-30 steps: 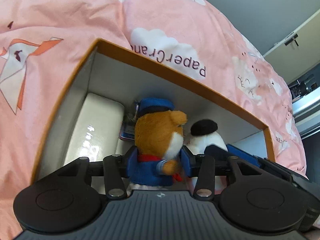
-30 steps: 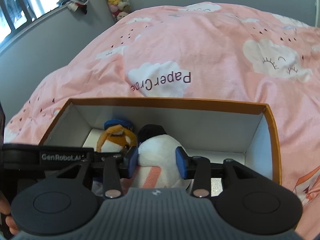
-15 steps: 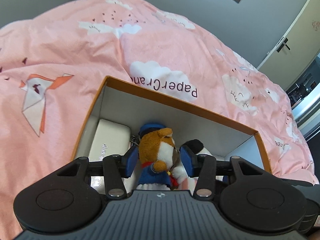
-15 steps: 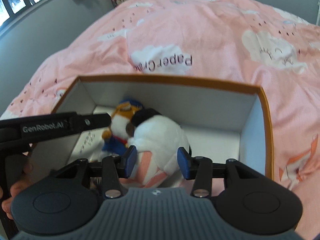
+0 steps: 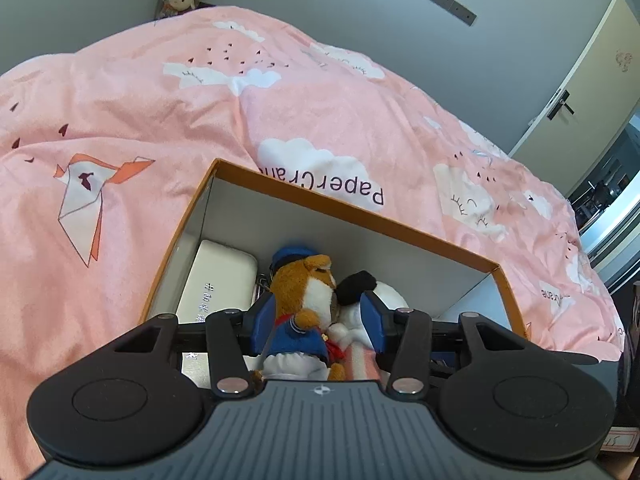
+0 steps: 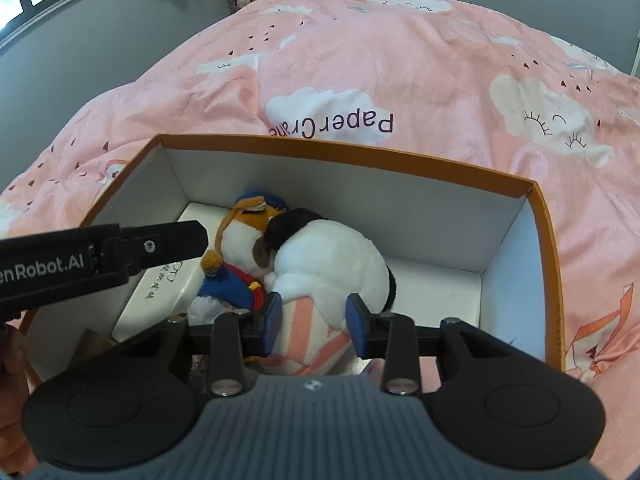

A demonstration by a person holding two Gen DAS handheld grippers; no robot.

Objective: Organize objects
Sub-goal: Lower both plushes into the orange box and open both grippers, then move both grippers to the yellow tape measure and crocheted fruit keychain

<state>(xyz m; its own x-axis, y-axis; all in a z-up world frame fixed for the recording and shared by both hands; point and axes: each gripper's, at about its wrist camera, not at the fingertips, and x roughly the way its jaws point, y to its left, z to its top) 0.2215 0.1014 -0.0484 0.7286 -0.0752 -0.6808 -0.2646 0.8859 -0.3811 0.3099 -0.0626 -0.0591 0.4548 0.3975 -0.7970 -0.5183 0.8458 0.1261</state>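
The right claw (image 6: pixel 313 319) had just been closing, and its blue pads flanked the striped pink-and-white bottom of a round white plush (image 6: pixel 328 256) with a black cap; whether the pads actually pressed the pile could not be told. The left claw (image 5: pixel 318 318) stood apart, its jaws just opened wider, framing a fuzzy orange-and-white plush (image 5: pixel 306 300) in a blue felt cap and jacket without visibly pinching it. In the right wrist view this claw's black arm, lettered in white, reached in from the left above the box. Both soft toys lay side by side, touching, inside a rectangular cardboard box (image 6: pixel 536 216) with an orange rim and smooth white inner walls. Beside the orange toy, along the box's left side, lay a flat cream case (image 5: pixel 218 280) with rounded corners and a glossy surface. The box rested on a bed under a soft pink quilt (image 5: pixel 160 120) printed with white clouds, origami cranes and the words "PaperCrane".
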